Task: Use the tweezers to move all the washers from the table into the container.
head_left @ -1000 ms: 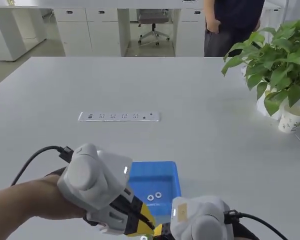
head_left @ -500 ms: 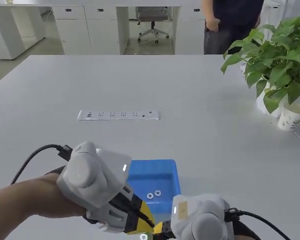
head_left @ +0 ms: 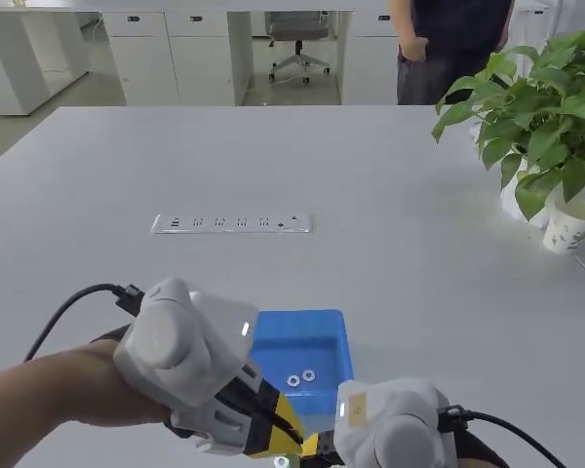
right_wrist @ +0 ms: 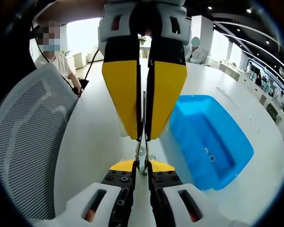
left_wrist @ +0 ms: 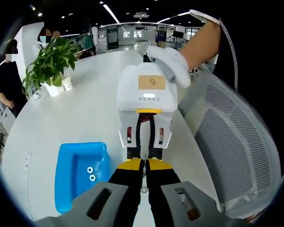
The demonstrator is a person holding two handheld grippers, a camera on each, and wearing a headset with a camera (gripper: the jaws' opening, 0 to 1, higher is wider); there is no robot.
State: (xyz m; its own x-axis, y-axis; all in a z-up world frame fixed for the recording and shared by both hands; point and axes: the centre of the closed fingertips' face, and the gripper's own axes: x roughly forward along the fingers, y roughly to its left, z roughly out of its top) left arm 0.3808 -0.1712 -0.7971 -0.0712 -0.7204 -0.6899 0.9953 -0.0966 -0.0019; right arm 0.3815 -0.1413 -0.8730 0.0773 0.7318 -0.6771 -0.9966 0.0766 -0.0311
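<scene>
A blue container [head_left: 317, 336] sits near the table's front edge with two washers [head_left: 300, 378] inside; it also appears in the left gripper view [left_wrist: 73, 189] and the right gripper view [right_wrist: 227, 142]. Both grippers meet nose to nose just in front of it. The left gripper [head_left: 285, 437] has its yellow jaws [right_wrist: 143, 135] shut on thin metal tweezers [right_wrist: 142, 118]. The right gripper [right_wrist: 142, 166] faces it, jaws shut on the same tweezers' lower end. A small ring that looks like a washer [right_wrist: 150, 157] lies on the table beneath them.
A white power strip [head_left: 232, 224] lies mid-table. A potted plant [head_left: 536, 117] and a white cup [head_left: 570, 229] stand at the right edge. A person [head_left: 448, 49] stands behind the table. A mesh chair back [left_wrist: 232, 142] is close by the grippers.
</scene>
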